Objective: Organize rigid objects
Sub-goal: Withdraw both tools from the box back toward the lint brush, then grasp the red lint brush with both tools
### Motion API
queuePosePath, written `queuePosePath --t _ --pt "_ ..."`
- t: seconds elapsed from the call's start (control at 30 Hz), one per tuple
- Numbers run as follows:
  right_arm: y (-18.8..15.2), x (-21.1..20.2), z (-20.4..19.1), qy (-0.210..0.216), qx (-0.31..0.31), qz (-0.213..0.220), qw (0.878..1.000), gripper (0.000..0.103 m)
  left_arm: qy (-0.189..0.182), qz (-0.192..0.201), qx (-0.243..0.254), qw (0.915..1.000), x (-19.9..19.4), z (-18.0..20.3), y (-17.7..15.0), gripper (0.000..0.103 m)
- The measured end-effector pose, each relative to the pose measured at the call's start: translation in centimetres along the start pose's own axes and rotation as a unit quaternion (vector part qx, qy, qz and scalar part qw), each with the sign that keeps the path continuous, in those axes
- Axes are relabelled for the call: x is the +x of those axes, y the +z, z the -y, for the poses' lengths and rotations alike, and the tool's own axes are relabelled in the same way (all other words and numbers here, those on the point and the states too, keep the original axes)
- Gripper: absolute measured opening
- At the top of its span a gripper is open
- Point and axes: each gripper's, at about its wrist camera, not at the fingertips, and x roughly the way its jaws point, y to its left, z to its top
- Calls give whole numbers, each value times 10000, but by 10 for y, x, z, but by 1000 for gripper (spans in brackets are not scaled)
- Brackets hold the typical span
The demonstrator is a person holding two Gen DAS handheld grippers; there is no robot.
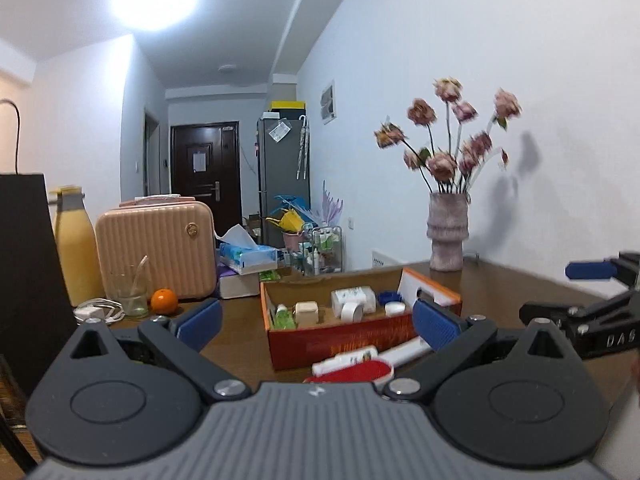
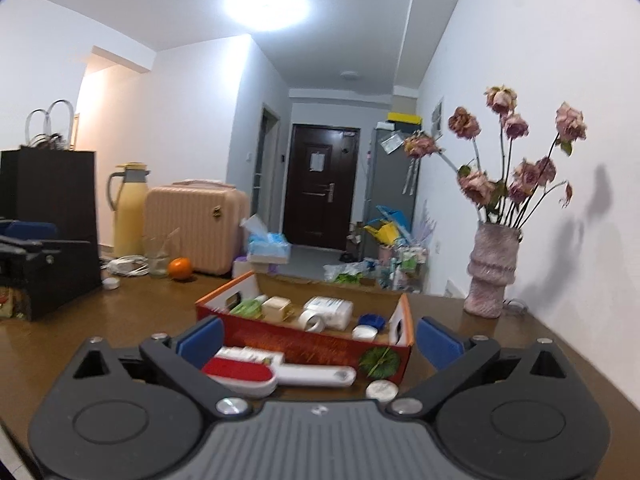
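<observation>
A red cardboard box (image 1: 340, 342) (image 2: 316, 344) stands on the brown table and holds small bottles, jars and a tape roll (image 2: 312, 321). In front of it lie a red and white brush (image 2: 276, 374) (image 1: 360, 370), a white tube (image 1: 346, 358) and a silver round lid (image 2: 382, 390). My left gripper (image 1: 316, 322) is open and empty, just before the box. My right gripper (image 2: 318, 338) is open and empty over the brush. The right gripper also shows at the right edge of the left wrist view (image 1: 592, 296).
On the table stand a pink vase of dried roses (image 2: 488, 276), an orange (image 2: 180, 268), a glass (image 1: 130, 292), a white charger with cable (image 1: 96, 310), a pink case (image 1: 158, 244), a yellow flask (image 2: 128, 216), a tissue box (image 1: 248, 258) and a black bag (image 2: 56, 216).
</observation>
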Motion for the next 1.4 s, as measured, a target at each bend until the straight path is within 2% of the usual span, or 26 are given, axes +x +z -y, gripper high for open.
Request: queuePosePath --t 0.1,0.23,0.43,0.57,0.67,0.73,0.8,1.13,1.33,1.4 --pt "-15 -21 -5 18 97 22 9999 103 -114 97 59 9999 -20 10 -19 103" --pt "-36 -47 -7 81 326 -67 9994 103 -406 59 -277 9988 -39 16 -41 103" --pt "-60 -57 3 -39 593 -411 9974 103 -386 -249 -249 9986 -20 29 -51 103" --pt "-68 -44 15 -74 801 -698 9943 95 -255 -715 -555 9956 5 24 -64 103" --pt "-71 -23 27 64 1040 -942 9901 80 -47 -1114 -829 9903 29 14 -72 103" --pt "-69 -6 36 93 1153 -1058 9876 67 50 -1232 -983 9875 40 6 -74 103" --pt "-65 12 44 131 1215 -1116 9862 61 131 -1265 -1088 9859 49 0 -73 103" --pt "-38 125 78 435 1284 -1347 9816 53 393 -1665 -1551 9730 121 -27 -71 103" --pt "-29 194 96 453 1403 -1601 9760 46 258 -1873 -1809 9652 166 -33 -70 103" --pt "-29 214 99 426 1399 -1704 9745 41 199 -1960 -1858 9626 178 -33 -71 97"
